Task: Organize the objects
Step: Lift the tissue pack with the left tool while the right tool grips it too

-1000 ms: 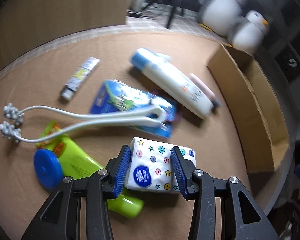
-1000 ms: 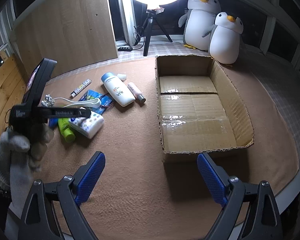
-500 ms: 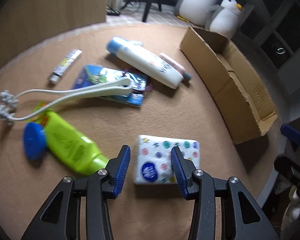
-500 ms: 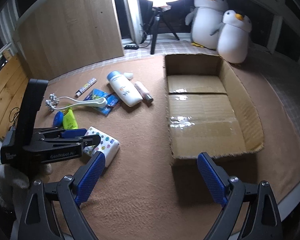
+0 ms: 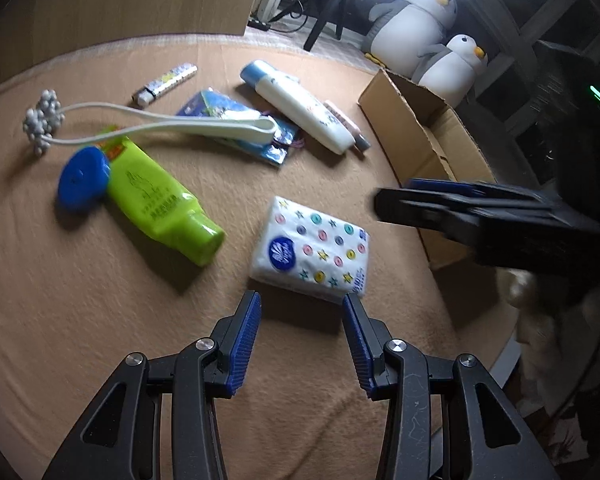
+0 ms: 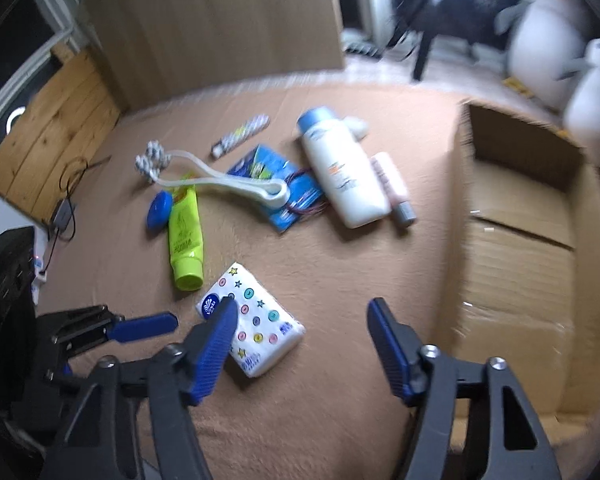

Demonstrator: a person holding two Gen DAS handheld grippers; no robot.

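Left gripper [image 5: 301, 320] sits with jaws apart, nothing between them, tissue pack [image 5: 311, 249] lying flat on the brown mat [image 5: 100, 320] just ahead of its tips. Right gripper [image 6: 300, 332] has just been closing its jaws, no grip; pads are off the pack, which shows partly behind its left finger [image 6: 216, 344] in the right wrist view (contact there unclear, frame is blurred). Green bottle [image 5: 160, 204] with blue cap lies beside the pack. Further back: white roller massager [image 5: 172, 128] across a blue packet [image 5: 236, 120], white bottle [image 5: 300, 112], pink tube [image 5: 346, 120], small striped tube [image 5: 166, 82]. Open cardboard box [image 6: 516, 216] to the right, well apart from the pack
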